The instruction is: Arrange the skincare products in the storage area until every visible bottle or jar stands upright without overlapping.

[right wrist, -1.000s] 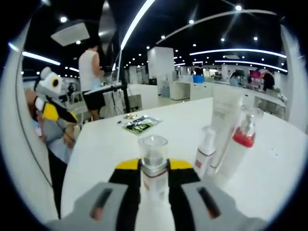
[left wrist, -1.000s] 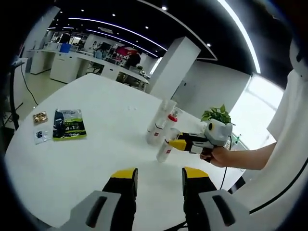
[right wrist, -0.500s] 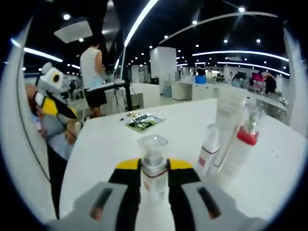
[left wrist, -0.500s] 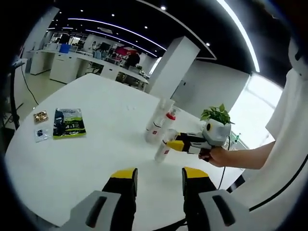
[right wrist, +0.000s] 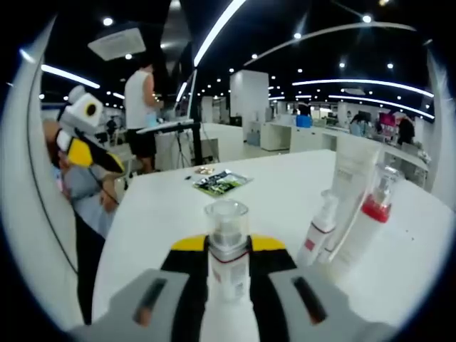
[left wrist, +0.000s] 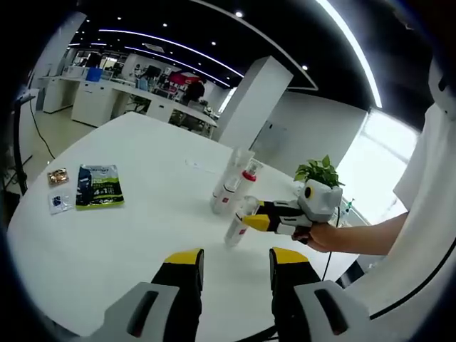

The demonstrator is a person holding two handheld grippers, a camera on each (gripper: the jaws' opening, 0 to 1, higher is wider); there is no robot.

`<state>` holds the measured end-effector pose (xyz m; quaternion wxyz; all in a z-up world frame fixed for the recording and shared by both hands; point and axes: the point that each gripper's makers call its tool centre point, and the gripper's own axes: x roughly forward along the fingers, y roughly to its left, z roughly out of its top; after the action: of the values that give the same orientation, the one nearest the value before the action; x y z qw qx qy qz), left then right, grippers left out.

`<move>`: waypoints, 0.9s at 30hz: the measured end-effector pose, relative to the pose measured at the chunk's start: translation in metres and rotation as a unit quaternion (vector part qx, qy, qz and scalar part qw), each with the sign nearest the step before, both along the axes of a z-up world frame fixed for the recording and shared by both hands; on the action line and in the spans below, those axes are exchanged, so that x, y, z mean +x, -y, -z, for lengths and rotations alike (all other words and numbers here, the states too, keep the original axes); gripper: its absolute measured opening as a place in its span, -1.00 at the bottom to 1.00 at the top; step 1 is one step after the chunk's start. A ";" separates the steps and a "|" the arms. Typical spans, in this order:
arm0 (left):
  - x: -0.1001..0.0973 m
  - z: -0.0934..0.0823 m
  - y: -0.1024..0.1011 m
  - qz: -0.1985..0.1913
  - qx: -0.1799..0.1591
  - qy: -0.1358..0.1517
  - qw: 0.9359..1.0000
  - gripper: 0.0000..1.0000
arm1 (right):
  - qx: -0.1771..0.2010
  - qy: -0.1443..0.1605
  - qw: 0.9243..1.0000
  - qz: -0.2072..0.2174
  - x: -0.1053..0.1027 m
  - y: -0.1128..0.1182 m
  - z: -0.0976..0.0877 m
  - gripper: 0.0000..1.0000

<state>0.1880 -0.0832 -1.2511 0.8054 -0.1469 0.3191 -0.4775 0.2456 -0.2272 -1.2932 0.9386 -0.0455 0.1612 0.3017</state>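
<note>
My right gripper (left wrist: 265, 221) comes in from the right, held in a person's hand, and is shut on a white bottle (left wrist: 236, 226) with a clear cap, which tilts just over the white table (left wrist: 142, 235). In the right gripper view that bottle (right wrist: 228, 221) rises between the yellow-tipped jaws of the right gripper (right wrist: 228, 251). Beyond it stand a tall white tube (right wrist: 353, 187), a red-collared bottle (right wrist: 370, 214) and a small pump bottle (right wrist: 320, 229), grouped close together (left wrist: 229, 187). My left gripper (left wrist: 235, 260) is open with nothing between its jaws and hangs over the near table edge (right wrist: 87, 141).
A green packet (left wrist: 100, 187) and two small sachets (left wrist: 58, 177) lie at the table's left side. A potted plant (left wrist: 320, 171) stands at the far right edge. A person (right wrist: 139, 114) stands beyond the table by other desks.
The right gripper has carried the clear-capped bottle a little to the left, away from the bottle group. The left gripper has stayed open and nearly still.
</note>
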 end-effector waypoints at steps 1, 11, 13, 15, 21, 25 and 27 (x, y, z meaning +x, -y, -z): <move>-0.001 -0.003 0.005 0.005 -0.001 0.004 1.000 -0.25 | -0.001 0.002 1.000 0.002 0.000 0.002 -0.001 -0.63; -0.009 -0.007 0.015 0.019 -0.005 0.014 1.000 -0.25 | 0.022 -0.002 1.000 0.021 0.001 0.011 0.000 -0.63; -0.009 -0.007 0.014 0.016 -0.004 0.014 1.000 -0.25 | 0.022 0.000 1.000 0.021 0.002 0.012 0.000 -0.63; -0.010 -0.007 0.012 0.011 -0.004 0.013 1.000 -0.25 | 0.021 0.000 1.000 0.023 0.003 0.013 0.001 -0.63; -0.010 -0.006 0.010 0.005 0.000 0.015 1.000 -0.25 | 0.019 -0.001 0.999 0.032 0.007 0.021 0.008 -0.63; -0.007 -0.006 0.018 0.008 -0.001 0.014 1.000 -0.25 | 0.017 0.001 0.999 0.035 0.010 0.020 0.007 -0.63; -0.005 -0.009 0.024 0.012 -0.002 0.017 1.000 -0.25 | 0.020 0.004 0.999 0.043 0.012 0.021 0.004 -0.63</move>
<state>0.1831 -0.1069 -1.2424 0.8046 -0.1361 0.3062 -0.4902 0.2571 -0.2482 -1.2976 0.9520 -0.0214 0.1528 0.2643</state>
